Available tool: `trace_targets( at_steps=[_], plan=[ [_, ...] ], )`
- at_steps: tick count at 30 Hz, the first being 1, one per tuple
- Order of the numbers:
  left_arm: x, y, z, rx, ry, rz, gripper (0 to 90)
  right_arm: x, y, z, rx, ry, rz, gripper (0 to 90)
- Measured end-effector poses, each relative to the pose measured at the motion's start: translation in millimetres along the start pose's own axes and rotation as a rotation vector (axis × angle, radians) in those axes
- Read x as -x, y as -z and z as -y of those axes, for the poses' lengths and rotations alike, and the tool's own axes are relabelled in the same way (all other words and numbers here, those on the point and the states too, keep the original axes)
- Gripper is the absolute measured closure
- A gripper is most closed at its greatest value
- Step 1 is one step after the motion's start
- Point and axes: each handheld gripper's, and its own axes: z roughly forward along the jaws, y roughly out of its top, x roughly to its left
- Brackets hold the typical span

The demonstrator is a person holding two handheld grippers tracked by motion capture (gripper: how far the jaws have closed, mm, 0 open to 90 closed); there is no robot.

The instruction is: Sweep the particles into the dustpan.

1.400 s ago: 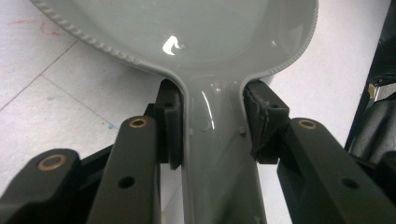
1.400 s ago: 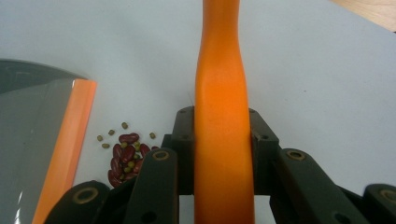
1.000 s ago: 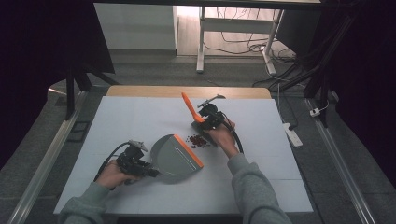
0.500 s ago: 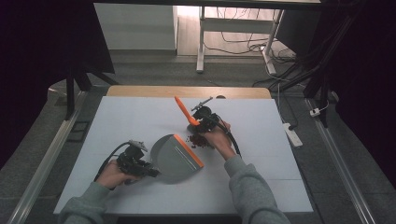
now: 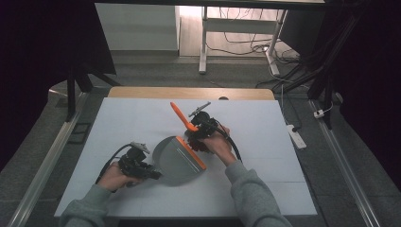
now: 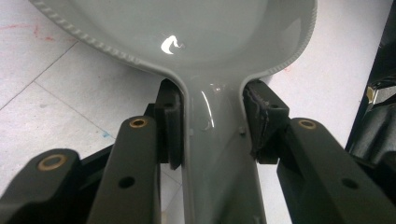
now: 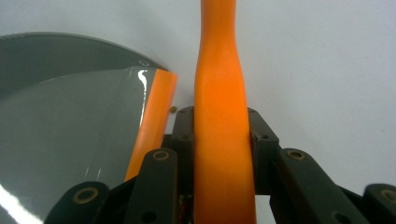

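Two tools are meeting in the middle of the tabletop (image 5: 265, 118). My left hand-held gripper (image 5: 150, 174) is clamping the grey dustpan (image 5: 177, 158) by its handle, the pan fanning out toward two o'clock, its orange lip (image 5: 191, 152) facing my other hand. My right hand-held gripper (image 5: 196, 137) is squeezing the orange brush handle (image 5: 182, 117), which is slanting up toward eleven o'clock. The dark crumbs (image 5: 201, 146) are lying just beside that lip, at its three o'clock, nearer my right hand.

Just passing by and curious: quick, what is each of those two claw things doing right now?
Left gripper: closed on the handle of the grey plastic dustpan.
Right gripper: closed on the orange plastic brush handle.
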Motion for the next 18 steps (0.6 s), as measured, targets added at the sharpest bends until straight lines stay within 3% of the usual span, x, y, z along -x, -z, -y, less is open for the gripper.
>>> trace_targets(
  at_steps=[8, 12, 18],
  plan=[
    [0.2, -0.2, -0.3, 0.000, 0.001, -0.001, 61.6, -5.1, -0.2, 0.1, 0.009, -0.007, -0.041, 70.3],
    [0.4, 0.0, -0.3, 0.000, 0.000, -0.001, 61.6, -8.9, -1.2, -0.7, 0.027, -0.011, -0.089, 70.3],
    [0.3, 0.0, -0.3, 0.000, 0.002, 0.000, 61.6, -20.1, -1.2, -4.3, 0.036, 0.010, -0.102, 70.3]
  ],
)
